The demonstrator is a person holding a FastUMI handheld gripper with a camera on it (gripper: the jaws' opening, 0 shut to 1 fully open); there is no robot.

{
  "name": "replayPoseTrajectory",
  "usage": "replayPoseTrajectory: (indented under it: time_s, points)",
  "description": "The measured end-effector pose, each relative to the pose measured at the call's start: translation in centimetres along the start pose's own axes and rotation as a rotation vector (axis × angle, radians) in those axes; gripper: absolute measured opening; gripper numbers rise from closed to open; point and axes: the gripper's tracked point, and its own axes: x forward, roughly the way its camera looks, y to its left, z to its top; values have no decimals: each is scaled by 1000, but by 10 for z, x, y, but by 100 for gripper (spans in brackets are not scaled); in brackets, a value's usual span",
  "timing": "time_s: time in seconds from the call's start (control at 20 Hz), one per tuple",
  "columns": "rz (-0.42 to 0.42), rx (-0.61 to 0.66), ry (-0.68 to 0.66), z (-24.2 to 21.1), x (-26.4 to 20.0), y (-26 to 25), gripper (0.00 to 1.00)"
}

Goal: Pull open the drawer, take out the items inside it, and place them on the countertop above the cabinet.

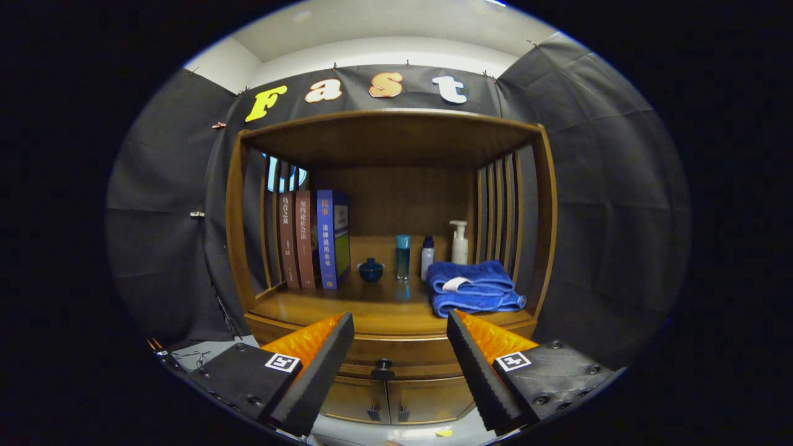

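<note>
Facing the cabinet (387,347) from a little way off, the gripper (400,322) holds nothing, its fingers spread wide. Between them and beyond sits the drawer (396,354), shut, with a dark knob (383,370) at the middle of its front; two small doors (389,401) lie below it. Whatever is inside the drawer cannot be seen.

Above, a folded towel (474,288) lies at the countertop's (347,310) front right corner. Farther back stand a small bowl (371,269), two bottles (403,256) and a pump bottle (459,242); books (313,238) line the left side.

The knob looks small and round, so wide fingers closing off-centre could slip off it, and a skewed pull might jam the drawer. The towel crowds the front right edge, so items set there could nudge it or tip.
</note>
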Motion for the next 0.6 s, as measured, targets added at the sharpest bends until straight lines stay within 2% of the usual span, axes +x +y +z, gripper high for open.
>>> replayPoseTrajectory:
  time_s: [0.6]
  points:
    - [27, -9, 257, -121, 75, 15, 99]
